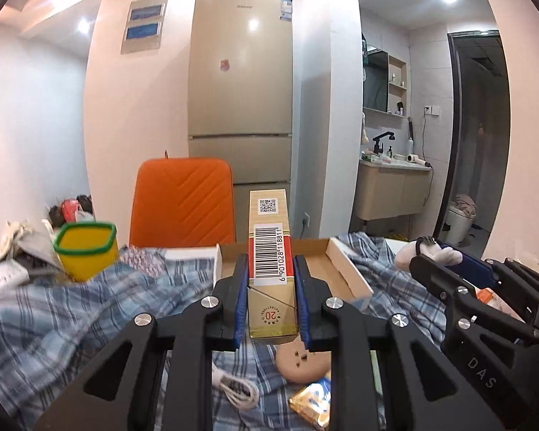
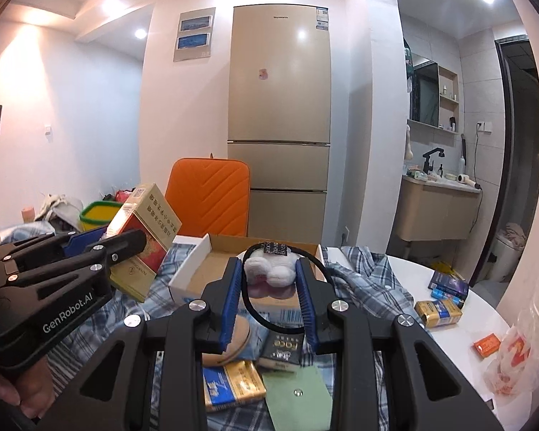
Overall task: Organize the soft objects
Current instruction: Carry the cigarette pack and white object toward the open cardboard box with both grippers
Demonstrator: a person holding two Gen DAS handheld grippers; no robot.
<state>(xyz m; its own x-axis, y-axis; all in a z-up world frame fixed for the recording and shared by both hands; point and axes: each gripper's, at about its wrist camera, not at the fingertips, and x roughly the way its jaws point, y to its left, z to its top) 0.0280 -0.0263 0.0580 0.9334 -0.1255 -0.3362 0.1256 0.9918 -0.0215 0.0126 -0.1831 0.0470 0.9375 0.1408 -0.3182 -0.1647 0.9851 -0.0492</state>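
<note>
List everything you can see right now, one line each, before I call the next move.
cigarette carton: one, gold and red, clamped in the left tongs
plush hair tie: one, white with black loop, clamped in the right tongs
cardboard box: one, brown inside, white walls, open, ahead on the cloth
plaid cloth: one, blue and white, spread over the table
yellow tub: one, green rim, left side
round compact: one, tan, under the left tongs
white cable: one, coiled, on the cloth
orange chair: one, behind the table
fridge: one, beige, back wall
left tongs: black, blue pads, shut
right tongs: black, blue pads, shut
</note>
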